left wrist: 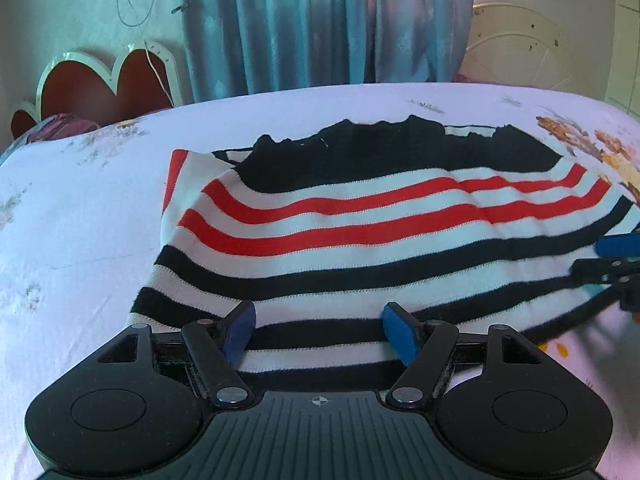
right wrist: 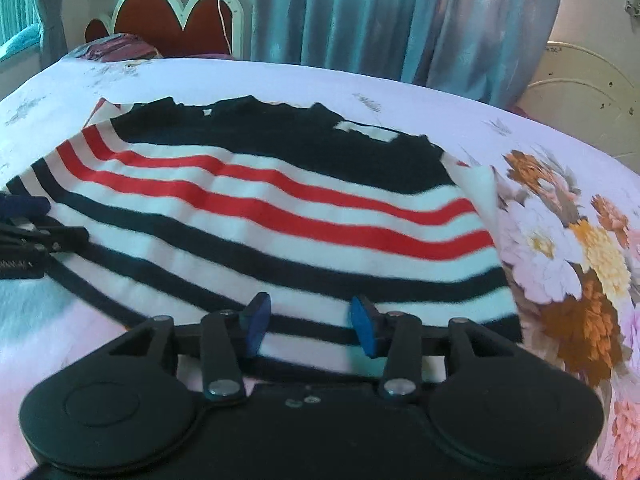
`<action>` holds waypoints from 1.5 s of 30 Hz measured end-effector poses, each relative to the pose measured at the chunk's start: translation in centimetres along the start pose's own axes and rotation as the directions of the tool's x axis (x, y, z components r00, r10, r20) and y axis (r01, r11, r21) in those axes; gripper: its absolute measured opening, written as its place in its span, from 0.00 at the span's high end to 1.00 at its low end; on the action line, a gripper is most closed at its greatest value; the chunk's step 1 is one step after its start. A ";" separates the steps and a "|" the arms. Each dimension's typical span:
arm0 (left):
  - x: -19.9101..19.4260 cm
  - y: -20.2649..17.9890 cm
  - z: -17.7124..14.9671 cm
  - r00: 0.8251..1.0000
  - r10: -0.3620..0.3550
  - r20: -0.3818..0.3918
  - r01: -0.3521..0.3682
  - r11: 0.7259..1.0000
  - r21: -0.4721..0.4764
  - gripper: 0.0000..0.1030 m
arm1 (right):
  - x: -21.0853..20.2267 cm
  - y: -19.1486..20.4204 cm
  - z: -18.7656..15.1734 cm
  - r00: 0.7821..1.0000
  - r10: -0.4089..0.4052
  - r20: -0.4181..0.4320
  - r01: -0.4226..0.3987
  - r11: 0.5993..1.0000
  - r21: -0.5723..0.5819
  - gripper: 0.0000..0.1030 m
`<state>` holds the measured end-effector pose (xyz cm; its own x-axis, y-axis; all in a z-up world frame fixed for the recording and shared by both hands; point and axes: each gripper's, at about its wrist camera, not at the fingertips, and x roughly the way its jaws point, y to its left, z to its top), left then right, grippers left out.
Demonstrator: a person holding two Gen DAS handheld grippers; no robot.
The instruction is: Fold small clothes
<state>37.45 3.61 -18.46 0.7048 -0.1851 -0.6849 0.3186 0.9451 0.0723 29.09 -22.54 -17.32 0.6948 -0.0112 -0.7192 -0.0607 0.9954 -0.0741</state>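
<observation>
A small knitted striped garment (left wrist: 360, 216) lies flat on the bed, black at its far end, then red and white bands, then black and white bands nearest me. My left gripper (left wrist: 320, 330) hovers over the garment's near hem, open, its blue pads wide apart with striped cloth showing between them but not pinched. In the right wrist view the same garment (right wrist: 260, 208) fills the middle. My right gripper (right wrist: 311, 322) is open over the near hem toward the right corner, nothing clamped. Each gripper shows in the other's view: the right gripper (left wrist: 616, 264) and the left gripper (right wrist: 32, 232).
The bed sheet (left wrist: 80, 220) is pale with a big flower print (right wrist: 560, 248) to the garment's right. Behind the bed stand a red scalloped headboard (left wrist: 104, 84), blue curtains (left wrist: 320, 24) and a white round fan grille (left wrist: 528, 48). A purple pillow (right wrist: 116, 48) lies at the head.
</observation>
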 end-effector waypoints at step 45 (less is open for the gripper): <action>4.1 9.1 -1.7 0.994 -0.069 0.084 0.108 0.667 -0.737 0.77 | 4.2 4.6 4.6 0.996 0.071 0.061 -0.070 0.997 -0.031 0.50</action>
<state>42.18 11.89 -21.86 0.7316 -0.2719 -0.6252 -0.1779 0.8091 -0.5601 34.99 -17.55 -17.51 0.7308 0.0656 -0.6794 -0.1311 0.9903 -0.0453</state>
